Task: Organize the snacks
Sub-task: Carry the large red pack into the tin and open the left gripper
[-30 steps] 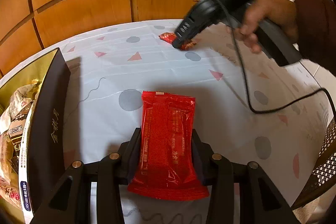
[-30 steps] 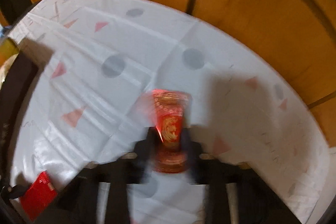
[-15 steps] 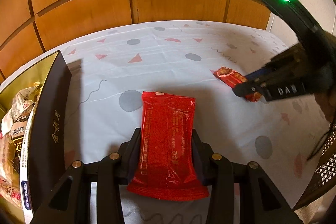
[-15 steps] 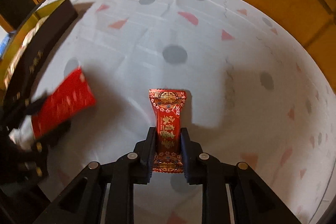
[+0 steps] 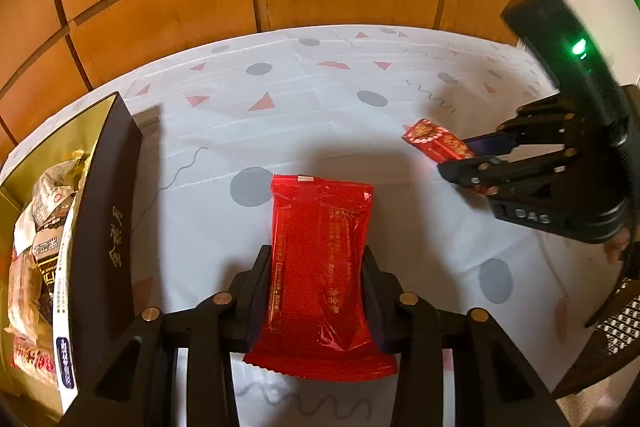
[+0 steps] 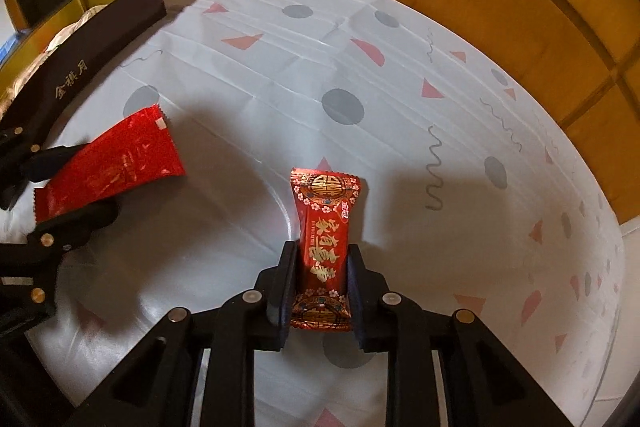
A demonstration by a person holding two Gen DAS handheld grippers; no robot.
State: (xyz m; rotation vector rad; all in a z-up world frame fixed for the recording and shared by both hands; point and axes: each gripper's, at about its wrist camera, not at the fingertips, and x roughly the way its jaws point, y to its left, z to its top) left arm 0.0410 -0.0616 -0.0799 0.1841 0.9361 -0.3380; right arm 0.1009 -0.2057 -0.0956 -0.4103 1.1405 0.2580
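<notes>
**Two snacks gripped, box waiting**

The left gripper (image 5: 316,287) has just been closing its jaws on the flat red packet (image 5: 320,267), near the table's (image 5: 320,131) left edge. The right gripper (image 6: 322,283) pinches the slim candy bar (image 6: 325,247) tight. Both hang clear of the cloth, probably bound for the box (image 5: 108,227) at the left edge, already holding snacks.

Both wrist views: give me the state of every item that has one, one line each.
Left gripper: fingers have just been closing, pressing the wide red packet.
Wide red packet: held, lifted above the tablecloth.
Right gripper: shut on the narrow red candy bar.
Narrow red candy bar: held, sealed.
Dark gift box: open, snacks inside.
</notes>
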